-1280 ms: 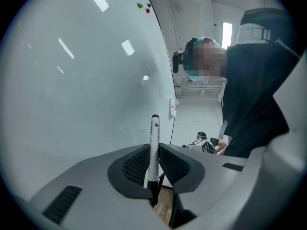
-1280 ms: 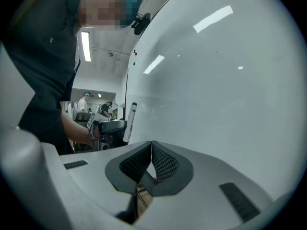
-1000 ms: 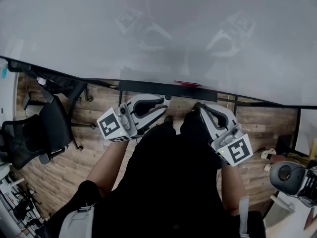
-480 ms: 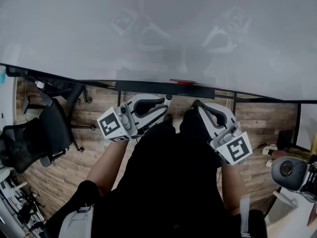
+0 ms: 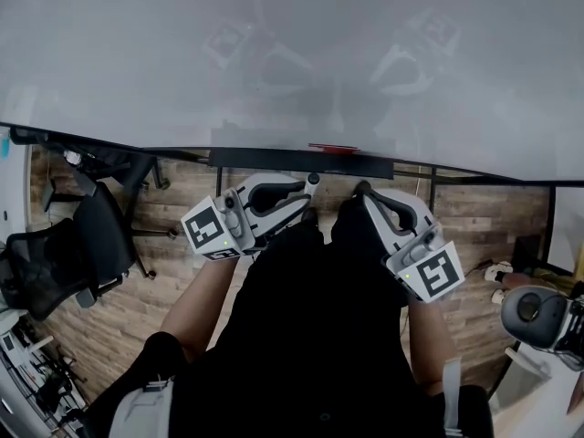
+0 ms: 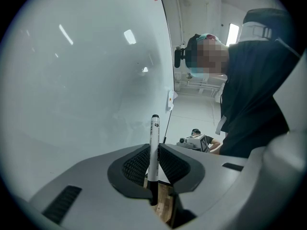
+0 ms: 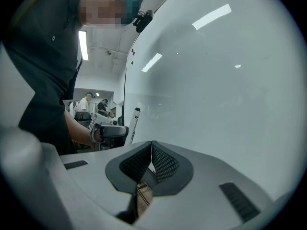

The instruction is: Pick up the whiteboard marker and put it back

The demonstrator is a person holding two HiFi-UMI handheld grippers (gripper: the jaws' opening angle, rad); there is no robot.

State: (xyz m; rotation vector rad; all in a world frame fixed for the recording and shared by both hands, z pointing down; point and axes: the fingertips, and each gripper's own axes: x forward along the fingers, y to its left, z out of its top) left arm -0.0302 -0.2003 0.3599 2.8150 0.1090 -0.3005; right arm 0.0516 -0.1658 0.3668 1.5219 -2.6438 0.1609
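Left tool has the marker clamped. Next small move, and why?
Probably ease the left tool forward toward the black tray under the whiteboard. The marker is clamped between its jaws, and in the head view the tray lies just ahead of that tool. The right tool is shut and empty, so it can wait.

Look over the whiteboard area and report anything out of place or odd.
Nothing stands out. The whiteboard marker stands upright, clamped squarely in the left tongs, not askew. The right tongs are shut with nothing between them. The whiteboard looks clean and undamaged.
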